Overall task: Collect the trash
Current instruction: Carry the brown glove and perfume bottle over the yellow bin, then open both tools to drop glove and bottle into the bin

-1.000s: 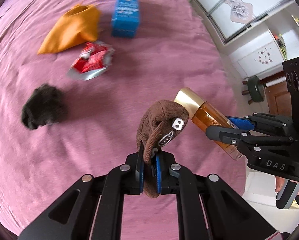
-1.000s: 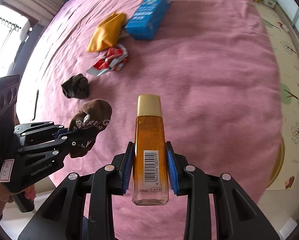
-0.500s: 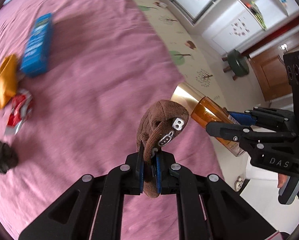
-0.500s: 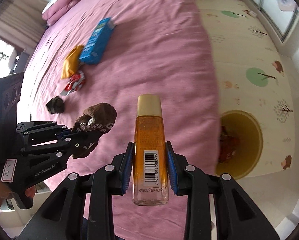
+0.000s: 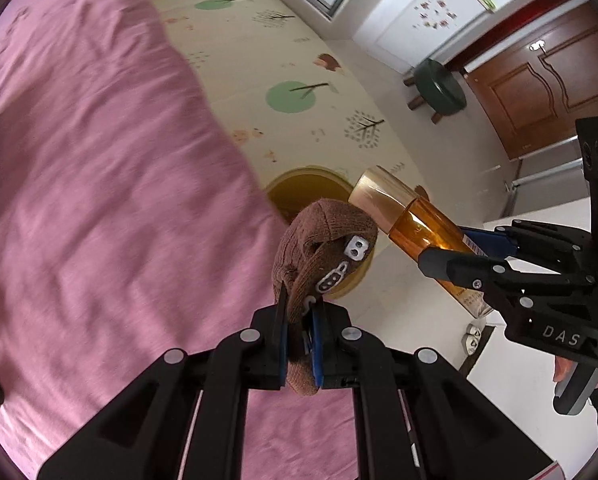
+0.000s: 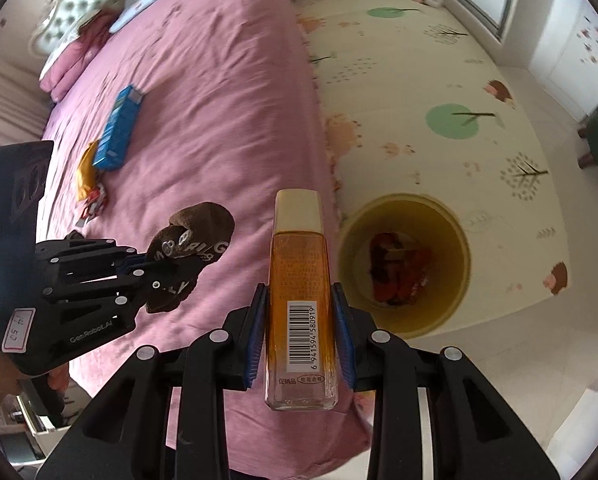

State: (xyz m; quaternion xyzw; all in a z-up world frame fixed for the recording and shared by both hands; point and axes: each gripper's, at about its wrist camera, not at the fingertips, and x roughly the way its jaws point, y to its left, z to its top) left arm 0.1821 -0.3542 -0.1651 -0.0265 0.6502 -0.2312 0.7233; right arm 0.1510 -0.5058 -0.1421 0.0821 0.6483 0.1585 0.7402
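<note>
- My left gripper (image 5: 299,340) is clamped on a brown sock (image 5: 319,248), which blocks part of the yellow bin (image 5: 299,188) in the left view.
- My right gripper (image 6: 299,344) grips an amber bottle (image 6: 299,300) (gold cap up) above the bed (image 6: 219,92) edge; the bin (image 6: 455,236) stands on the floor mat (image 6: 419,80) just beside it.
- Something red lies inside the bin; I can't tell what.
- A blue box (image 6: 119,132), an orange bag (image 6: 86,168) and a red wrapper (image 6: 95,200) lie on the bed, small and blurred.
- A green stool (image 5: 439,88) stands near the door (image 5: 539,80).
</note>
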